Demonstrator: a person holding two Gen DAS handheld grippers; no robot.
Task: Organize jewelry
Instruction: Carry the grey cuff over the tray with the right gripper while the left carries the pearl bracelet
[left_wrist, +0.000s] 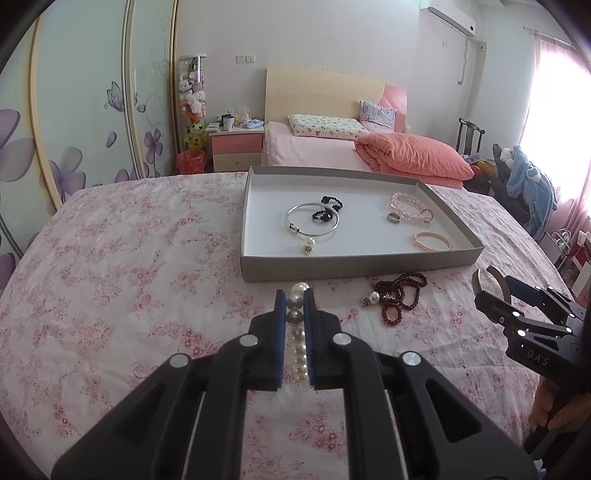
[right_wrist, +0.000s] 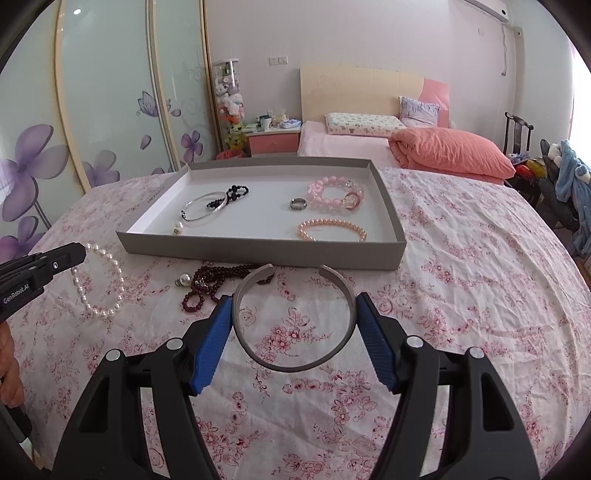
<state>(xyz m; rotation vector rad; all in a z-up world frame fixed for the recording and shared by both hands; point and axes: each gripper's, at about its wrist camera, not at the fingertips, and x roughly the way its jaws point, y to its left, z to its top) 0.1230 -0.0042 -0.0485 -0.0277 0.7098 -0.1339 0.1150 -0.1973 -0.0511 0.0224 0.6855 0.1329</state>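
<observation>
While the left gripper (left_wrist: 294, 295) is clenched on a pearl bracelet (right_wrist: 99, 282), which hangs from its tip at the left edge of the right wrist view, the right gripper (right_wrist: 293, 301) grasps a silver cuff (right_wrist: 293, 317) across its width, low in the middle of that frame. Above both sits a grey tray (right_wrist: 258, 249) on the floral cloth (right_wrist: 461, 295). It holds a silver bangle (right_wrist: 201, 208), black beads (right_wrist: 231, 195), a ring (right_wrist: 298, 204), a pink crystal bracelet (right_wrist: 334, 194) and a pink pearl bracelet (right_wrist: 332, 229). Just before the tray's near wall lie dark red beads (right_wrist: 214, 284) and a pearl drop (right_wrist: 183, 280), perhaps an earring; the view is too coarse to be sure.
</observation>
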